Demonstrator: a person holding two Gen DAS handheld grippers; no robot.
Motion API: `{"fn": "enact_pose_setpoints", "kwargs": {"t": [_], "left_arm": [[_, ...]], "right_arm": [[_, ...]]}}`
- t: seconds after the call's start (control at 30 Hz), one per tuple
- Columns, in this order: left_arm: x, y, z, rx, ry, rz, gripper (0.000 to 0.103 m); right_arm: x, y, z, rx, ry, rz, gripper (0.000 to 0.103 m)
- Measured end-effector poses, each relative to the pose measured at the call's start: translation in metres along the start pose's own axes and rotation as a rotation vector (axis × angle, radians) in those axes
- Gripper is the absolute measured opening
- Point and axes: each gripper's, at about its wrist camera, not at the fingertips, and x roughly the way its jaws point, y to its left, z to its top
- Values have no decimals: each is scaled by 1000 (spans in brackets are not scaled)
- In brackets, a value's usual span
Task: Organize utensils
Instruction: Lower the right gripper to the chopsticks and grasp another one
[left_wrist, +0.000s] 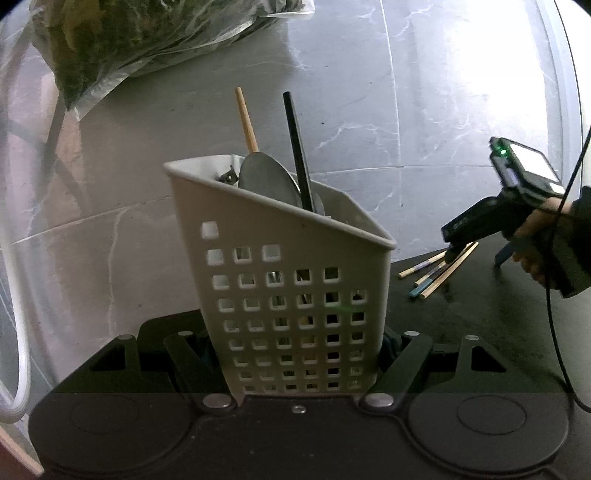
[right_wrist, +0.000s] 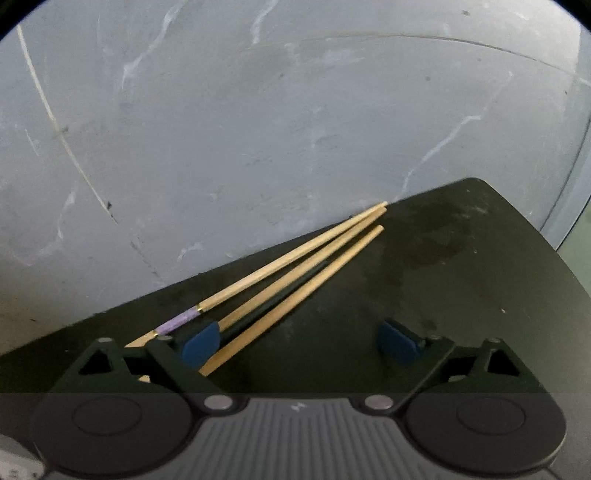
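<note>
where chopsticks (right_wrist: 295, 273) lie, black tabletop (right_wrist: 461, 266)

Left wrist: close behind utensil caddy (left_wrist: 288, 288), facing floor.
Right wrist: angled down, near table (right_wrist: 461, 266).
Shared: chopsticks (left_wrist: 439, 271) (right_wrist: 295, 269).

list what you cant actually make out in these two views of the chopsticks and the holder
- Left wrist view: the lower ends of the utensils inside the white holder, hidden by its perforated wall.
- Left wrist view: the left gripper pads, covered by the holder they clamp.
- Right wrist view: the near ends of the chopsticks, hidden behind the open right gripper.
- Left wrist view: what the plastic bag holds, blurred and cut off by the top edge.
</note>
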Motion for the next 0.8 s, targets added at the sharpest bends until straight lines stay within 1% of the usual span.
{"fn": "enact_pose_setpoints", "kwargs": {"t": [0.1,0.2,0.27,0.37,0.47,0.53,0.6,0.63,0.67,0.7,0.73,0.8], "left_arm": [[0,0,1,-2,1,0,78],[0,0,1,-2,1,-2,78],[0,0,1,0,-1,-4,78],[0,1,0,-1,-3,-6,78],[0,2,-1,-3,-5,-9,77],[0,3,-1,-6,-6,-11,77],[0,4,-2,-8,-5,-11,77],[1,4,-2,-9,-5,-13,77],[1,5,-3,-10,-4,-16,77],[1,6,-3,-10,-4,-17,77],[1,6,-3,-11,-4,-19,77],[1,8,-3,-16,-4,-23,77]], "right_arm": [[2,12,-3,-57,-18,-34,95],[-3,14,-9,-88,-22,-36,95],[-7,8,-13,-85,-13,-14,95],[-9,-1,-20,-143,-3,-37,93],[-14,-8,-19,-162,21,-20,88],[-13,-9,-13,-168,49,-17,82],[-14,-9,-8,-178,71,-11,66],[-15,-9,-6,-183,82,-6,63],[-16,-10,-5,-190,92,-1,57],[-17,-12,-6,-190,96,2,49],[-18,-15,-7,-193,98,3,44],[-28,-15,-14,-207,104,10,21]]}}
